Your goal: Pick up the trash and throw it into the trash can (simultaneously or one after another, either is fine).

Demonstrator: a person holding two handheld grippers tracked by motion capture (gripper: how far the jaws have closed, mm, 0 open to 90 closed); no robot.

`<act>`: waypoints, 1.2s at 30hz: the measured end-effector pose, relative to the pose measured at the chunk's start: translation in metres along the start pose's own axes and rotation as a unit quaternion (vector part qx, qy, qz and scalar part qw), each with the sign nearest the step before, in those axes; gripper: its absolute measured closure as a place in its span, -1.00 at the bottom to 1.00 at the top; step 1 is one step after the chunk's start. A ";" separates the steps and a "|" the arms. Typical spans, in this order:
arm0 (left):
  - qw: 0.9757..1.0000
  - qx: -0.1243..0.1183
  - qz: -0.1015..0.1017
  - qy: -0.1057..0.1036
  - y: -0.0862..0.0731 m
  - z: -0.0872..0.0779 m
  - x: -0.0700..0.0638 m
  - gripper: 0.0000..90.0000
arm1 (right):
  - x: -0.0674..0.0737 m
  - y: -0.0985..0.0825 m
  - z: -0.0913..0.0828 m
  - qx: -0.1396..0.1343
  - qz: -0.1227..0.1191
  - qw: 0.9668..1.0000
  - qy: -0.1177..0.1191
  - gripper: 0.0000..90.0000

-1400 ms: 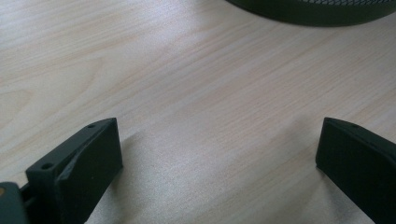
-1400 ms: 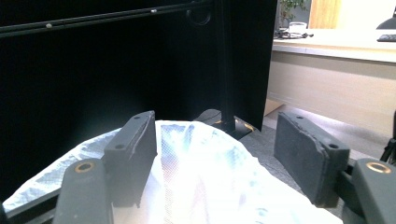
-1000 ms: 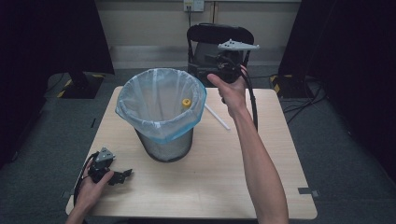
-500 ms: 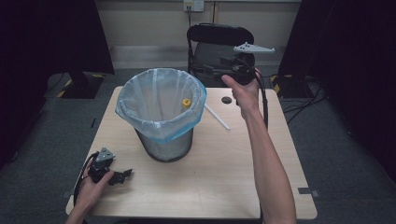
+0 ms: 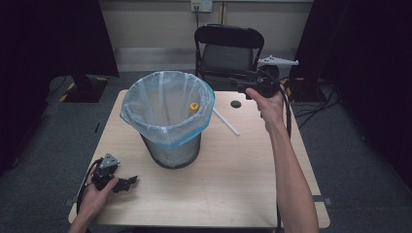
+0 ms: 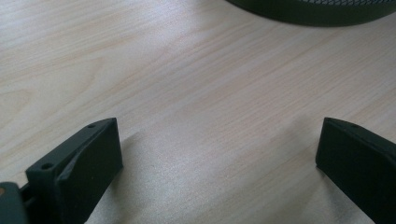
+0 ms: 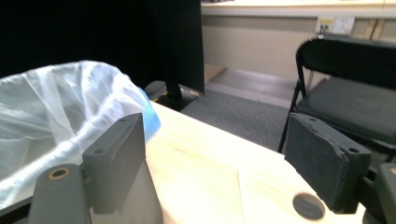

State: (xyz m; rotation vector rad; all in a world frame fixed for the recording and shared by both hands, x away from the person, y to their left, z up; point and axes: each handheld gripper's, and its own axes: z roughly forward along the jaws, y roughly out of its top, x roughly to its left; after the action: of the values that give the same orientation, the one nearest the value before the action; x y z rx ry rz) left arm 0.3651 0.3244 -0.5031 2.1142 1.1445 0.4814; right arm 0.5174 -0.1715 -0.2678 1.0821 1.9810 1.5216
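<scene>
Light wood worktop (image 5: 228, 189), bare grain across the lower half of the high view. Left hand-held gripper (image 5: 127, 183) lies low on it at lower left of the frame, left hand (image 5: 94, 196) wrapped round its body, cable looping at the worktop edge; jaws point right toward the bin. In the left gripper view its jaws (image 6: 210, 154) stand wide apart, nothing between them but wood, and the dark base of the bin (image 6: 313, 9) cuts the top edge.

Centre-left of the high view: black mesh waste bin (image 5: 171, 153) lined with a translucent blue-tinted plastic bag (image 5: 145, 111) folded over the rim. A small yellow piece (image 5: 194, 106) sits on the inner right side of the liner near the rim; what it is cannot be told. Just right of the bin a thin white stick (image 5: 226, 122) lies flat on the worktop, slanted. Beyond it a round dark cable hole (image 5: 236, 104) near the far edge.

Right forearm runs from bottom right up to the upper right centre, right hand (image 5: 266, 104) raised above the far worktop edge, carrying the right hand-held gripper (image 5: 235, 83), jaws aimed left toward the bin, level. Right gripper view: jaws (image 7: 215, 154) spread wide, empty, bag rim (image 7: 70, 102) at left, cable hole (image 7: 308, 206) at lower right.

Behind: black folding chair (image 5: 228, 48), grey carpet floor, beige wall with a socket (image 5: 201, 5), dark curtains at both sides.
</scene>
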 end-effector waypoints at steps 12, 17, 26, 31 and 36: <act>1.000 0.000 0.000 0.000 0.000 0.000 0.000 -1.00 | -0.008 -0.032 0.007 0.021 0.005 1.000 -0.022 -0.55; 1.000 0.000 0.000 0.000 0.000 0.000 0.000 -1.00 | -0.012 -0.046 0.013 0.042 0.003 0.999 -0.009 -0.41; 1.000 0.000 0.000 0.000 0.000 0.000 0.000 -1.00 | -0.023 -0.080 0.028 0.085 0.017 0.996 0.001 -0.34; 1.000 0.000 0.000 0.000 0.000 0.000 0.000 -1.00 | -0.032 -0.107 0.043 0.117 0.028 0.993 0.002 -0.26; 1.000 0.000 0.000 0.000 0.000 0.000 0.000 -1.00 | -0.037 -0.126 0.054 0.138 0.027 0.990 0.002 0.03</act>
State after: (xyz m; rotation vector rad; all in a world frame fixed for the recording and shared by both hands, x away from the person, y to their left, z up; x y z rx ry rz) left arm 0.3651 0.3244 -0.5031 2.1131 1.1449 0.4817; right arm 0.5379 -0.1797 -0.4082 1.2513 2.2291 1.3005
